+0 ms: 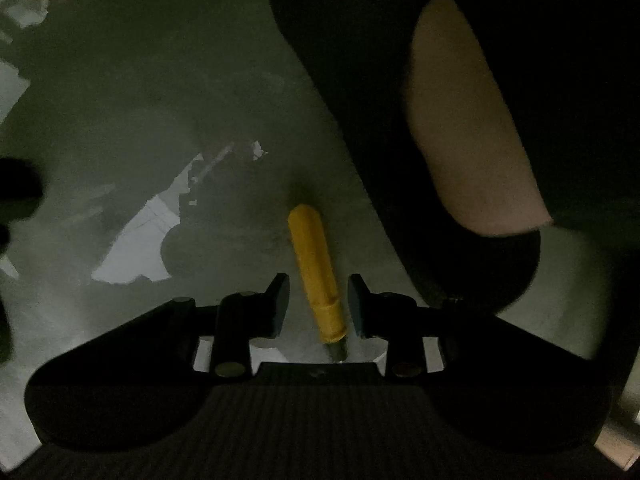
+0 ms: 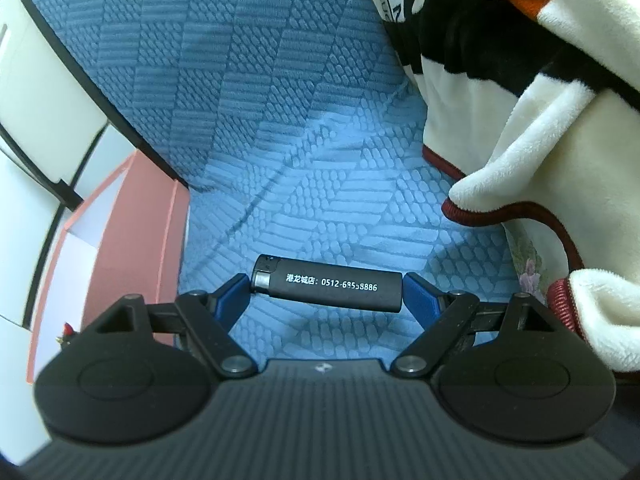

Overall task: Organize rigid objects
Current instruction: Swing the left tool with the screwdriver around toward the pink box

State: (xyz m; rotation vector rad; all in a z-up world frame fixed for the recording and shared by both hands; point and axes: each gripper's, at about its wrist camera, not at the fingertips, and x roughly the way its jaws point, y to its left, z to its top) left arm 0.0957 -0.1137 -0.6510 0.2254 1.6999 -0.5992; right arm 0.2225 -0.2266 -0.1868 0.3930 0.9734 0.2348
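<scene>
In the dim left wrist view, a yellow-handled screwdriver (image 1: 316, 272) lies on a grey glossy surface (image 1: 160, 100), its handle pointing away. My left gripper (image 1: 319, 302) is open around the handle's near end, fingers on either side with small gaps. In the right wrist view, a black lighter (image 2: 328, 286) with white print lies crosswise between the blue pads of my right gripper (image 2: 326, 294). The pads touch both its ends and hold it lengthwise just above the blue textured cushion (image 2: 280, 140).
A person's bare leg in dark clothing (image 1: 460, 120) fills the right of the left wrist view. In the right wrist view, a pink open box (image 2: 120, 248) stands at the left and a cream fleece blanket (image 2: 540, 140) at the right.
</scene>
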